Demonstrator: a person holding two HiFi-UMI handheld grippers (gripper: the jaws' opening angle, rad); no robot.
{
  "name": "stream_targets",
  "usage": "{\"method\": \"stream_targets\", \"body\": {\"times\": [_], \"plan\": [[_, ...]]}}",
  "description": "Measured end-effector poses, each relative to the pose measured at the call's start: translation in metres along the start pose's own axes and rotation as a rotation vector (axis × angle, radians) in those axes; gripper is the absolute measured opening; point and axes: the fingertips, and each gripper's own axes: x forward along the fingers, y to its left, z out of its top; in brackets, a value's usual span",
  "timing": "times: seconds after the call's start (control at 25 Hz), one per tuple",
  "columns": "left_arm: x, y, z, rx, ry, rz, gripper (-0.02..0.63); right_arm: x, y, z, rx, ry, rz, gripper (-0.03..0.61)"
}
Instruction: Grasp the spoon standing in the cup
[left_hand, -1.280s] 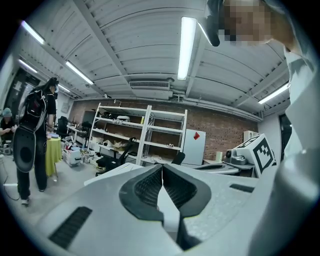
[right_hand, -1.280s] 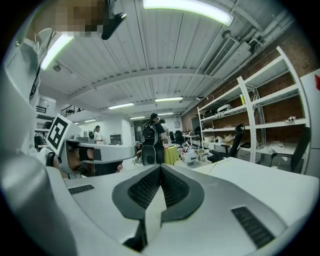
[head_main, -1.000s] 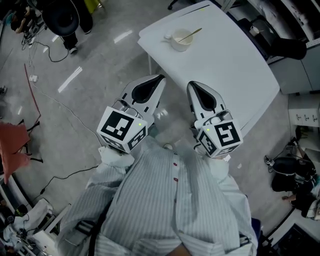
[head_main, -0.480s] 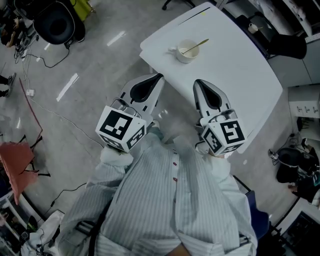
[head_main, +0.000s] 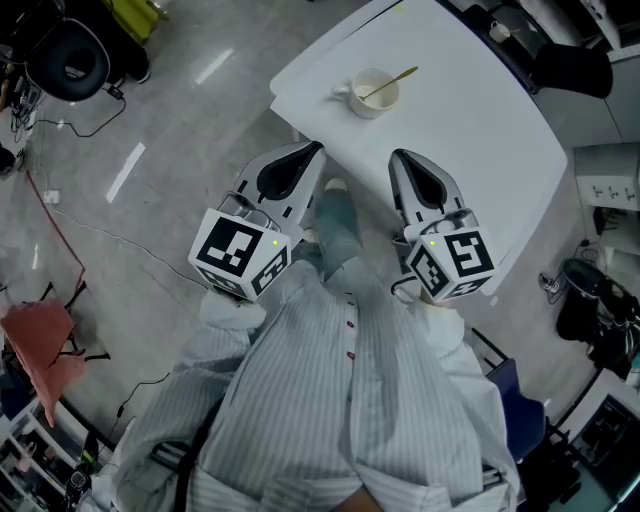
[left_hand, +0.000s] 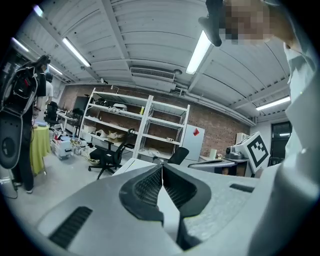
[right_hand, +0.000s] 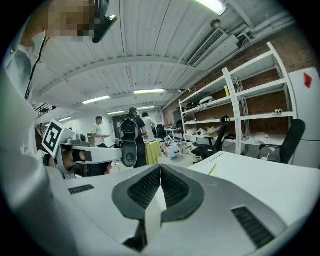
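Note:
A white cup (head_main: 372, 92) stands near the far left corner of the white table (head_main: 480, 130), with a gold spoon (head_main: 390, 82) leaning in it, handle up to the right. My left gripper (head_main: 313, 150) is held near my chest, short of the table's near edge, shut and empty. My right gripper (head_main: 398, 158) sits beside it over the table's near edge, shut with nothing between its jaws. Both are well short of the cup. The gripper views point level across the room: left gripper (left_hand: 161, 167), right gripper (right_hand: 160, 169). Neither shows the cup.
A black office chair (head_main: 70, 60) and cables (head_main: 70, 225) lie on the grey floor at the left. A dark object (head_main: 575, 72) sits by the table's far right edge. Shelving (left_hand: 140, 130) and people (right_hand: 131, 132) stand across the room.
The table and cup have shifted closer and slightly right in the head view as I step forward. Both grippers stay shut, held the same way in front of my chest.

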Motion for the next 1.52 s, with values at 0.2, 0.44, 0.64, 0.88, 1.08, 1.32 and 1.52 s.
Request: {"method": "stream_targets", "body": {"times": [0.2,0.44,0.64,0.88,1.08,1.32,1.52], "plan": [[0.02,0.021,0.003,-0.004,-0.001,0.013,0.011,0.029,-0.016,0.004,0.0,0.006,0.018,0.009],[0.065,0.052,0.022,0.001,-0.003,0.013,0.011,0.069,-0.053,0.023,0.005,0.006,0.006,0.009],[0.107,0.068,0.042,0.007,0.0,-0.002,0.011,0.091,-0.088,0.041,0.008,0.012,-0.01,0.009],[0.145,0.074,0.064,0.024,0.0,-0.015,0.011,0.106,-0.119,0.062,0.012,0.005,-0.013,0.009],[0.173,0.082,0.072,0.034,0.009,-0.025,0.011,0.12,-0.141,0.07,0.017,0.003,-0.009,0.009],[0.197,0.089,0.069,0.024,0.025,-0.05,0.011,0.129,-0.16,0.068,0.02,0.018,-0.021,0.009],[0.207,0.096,0.069,0.026,0.04,-0.094,0.011,0.134,-0.164,0.067,0.033,0.025,-0.061,0.009]]}}
